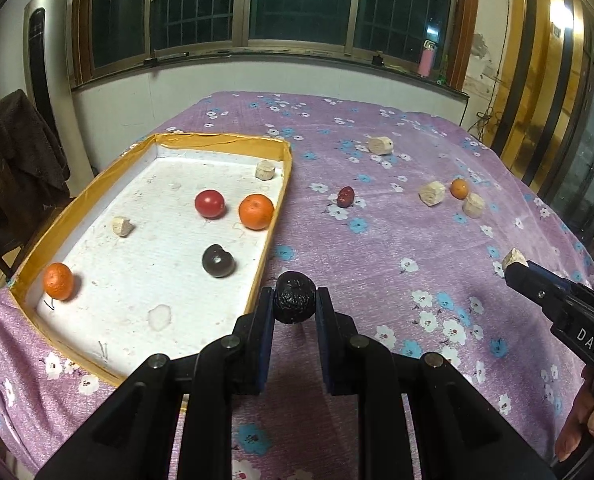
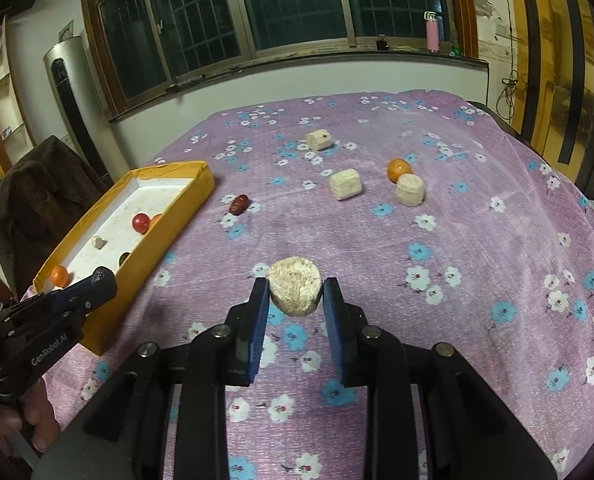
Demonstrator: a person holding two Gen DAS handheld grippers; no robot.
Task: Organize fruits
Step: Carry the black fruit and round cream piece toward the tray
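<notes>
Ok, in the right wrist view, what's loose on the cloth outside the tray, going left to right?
Red date → far beige chunk → square beige chunk → small orange, touching or just behind the round beige chunk. The piece held in the right hand-held gripper is left out.

Right wrist view: the tray (image 2: 169, 216) wall hides most of one orange (image 2: 156, 220) and most of a dark fruit (image 2: 124, 257). The left claw (image 2: 104, 278) covers the tray's near corner. Left wrist view: the right claw (image 1: 515, 267) hides most of the pale chunk (image 1: 513, 257) it grips; the hand (image 1: 589, 420) is cut off by the picture's edge.
</notes>
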